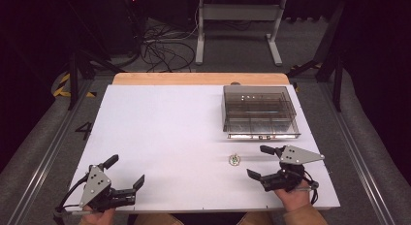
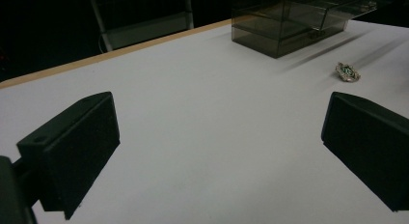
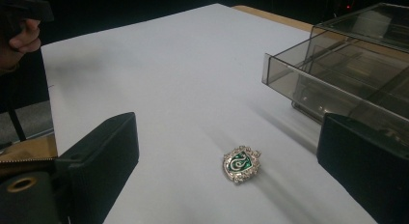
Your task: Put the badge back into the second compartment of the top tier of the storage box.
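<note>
right tongs (image 1: 262,162) gape wide, empty, just right of the badge (image 1: 235,160) on the table (image 1: 160,128); left tongs (image 1: 127,171) open, near left.

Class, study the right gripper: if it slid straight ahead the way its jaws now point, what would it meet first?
Most likely the small green and silver badge, lying on the white table ahead of the open right gripper, between its jaws. The smoky plastic drawer box sits off to one side, though depth is hard to judge.
</note>
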Tool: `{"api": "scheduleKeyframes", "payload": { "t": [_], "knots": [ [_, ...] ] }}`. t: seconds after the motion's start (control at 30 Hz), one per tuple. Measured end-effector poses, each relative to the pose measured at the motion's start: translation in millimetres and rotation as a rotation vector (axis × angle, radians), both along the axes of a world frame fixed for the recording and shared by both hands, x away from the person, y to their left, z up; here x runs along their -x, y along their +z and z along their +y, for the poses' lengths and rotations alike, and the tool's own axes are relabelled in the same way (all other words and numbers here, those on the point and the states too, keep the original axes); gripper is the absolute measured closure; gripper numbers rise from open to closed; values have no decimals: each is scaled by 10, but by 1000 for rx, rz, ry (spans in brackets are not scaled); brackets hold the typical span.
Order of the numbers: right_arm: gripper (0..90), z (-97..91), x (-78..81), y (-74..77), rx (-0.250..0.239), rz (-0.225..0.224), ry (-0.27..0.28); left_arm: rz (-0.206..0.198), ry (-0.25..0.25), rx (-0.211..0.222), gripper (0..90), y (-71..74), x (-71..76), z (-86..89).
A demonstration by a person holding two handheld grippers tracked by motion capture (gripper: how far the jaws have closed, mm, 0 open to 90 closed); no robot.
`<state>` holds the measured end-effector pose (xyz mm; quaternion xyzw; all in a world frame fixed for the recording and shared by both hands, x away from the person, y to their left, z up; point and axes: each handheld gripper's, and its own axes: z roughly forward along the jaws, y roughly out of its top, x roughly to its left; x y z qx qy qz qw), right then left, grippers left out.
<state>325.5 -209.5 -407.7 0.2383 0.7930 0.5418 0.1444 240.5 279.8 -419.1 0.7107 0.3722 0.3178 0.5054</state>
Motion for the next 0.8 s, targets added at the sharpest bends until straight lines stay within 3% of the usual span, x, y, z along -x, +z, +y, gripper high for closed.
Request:
{"api": "scheduleKeyframes", "payload": {
  "t": [0.8],
  "knots": [
    [81, 290, -194, 24, 32, 11, 44, -6, -11, -9, 7, 4, 5, -17]
  ]
}}
